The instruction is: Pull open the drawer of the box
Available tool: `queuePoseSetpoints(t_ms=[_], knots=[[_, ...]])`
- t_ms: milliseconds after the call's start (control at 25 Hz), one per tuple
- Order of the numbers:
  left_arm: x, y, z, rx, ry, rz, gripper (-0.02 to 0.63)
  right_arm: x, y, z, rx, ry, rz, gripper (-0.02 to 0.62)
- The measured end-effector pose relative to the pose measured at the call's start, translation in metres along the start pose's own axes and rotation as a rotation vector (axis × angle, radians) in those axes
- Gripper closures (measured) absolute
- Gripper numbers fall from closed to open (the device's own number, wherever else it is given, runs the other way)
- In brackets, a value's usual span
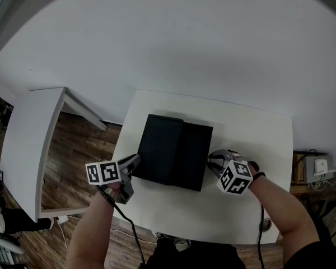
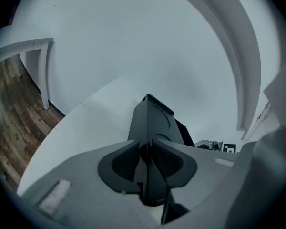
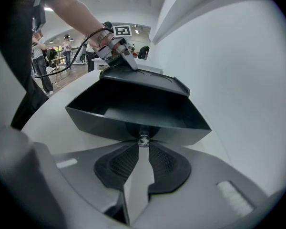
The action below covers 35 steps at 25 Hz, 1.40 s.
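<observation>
Already: drawer [image 1: 195,156] well out toward 3 o'clock | left tongs [image 1: 135,161] clamp box [image 1: 157,147] | right tongs [image 3: 143,147] clamp knob [image 3: 143,138] | remaining: perhaps a final pull

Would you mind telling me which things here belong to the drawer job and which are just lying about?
Job: box, its drawer, the drawer's knob, left gripper clamping the box, right gripper on the knob.
Lying about: side desk, grey device at right.
</observation>
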State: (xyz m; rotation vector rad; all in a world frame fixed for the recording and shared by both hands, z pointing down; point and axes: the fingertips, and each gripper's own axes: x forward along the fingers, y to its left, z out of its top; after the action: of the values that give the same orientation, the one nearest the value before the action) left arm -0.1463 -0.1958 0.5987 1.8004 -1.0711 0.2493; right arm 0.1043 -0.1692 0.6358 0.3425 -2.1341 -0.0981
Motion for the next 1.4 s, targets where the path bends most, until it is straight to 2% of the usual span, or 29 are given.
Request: queuePoseSetpoints(t_ms=[1400], knots=[[0.0,0.0,0.0,-0.009,-0.005,-0.008,0.509,0.003,0.003,-0.012,0.046,-0.013,0.001,0.528]])
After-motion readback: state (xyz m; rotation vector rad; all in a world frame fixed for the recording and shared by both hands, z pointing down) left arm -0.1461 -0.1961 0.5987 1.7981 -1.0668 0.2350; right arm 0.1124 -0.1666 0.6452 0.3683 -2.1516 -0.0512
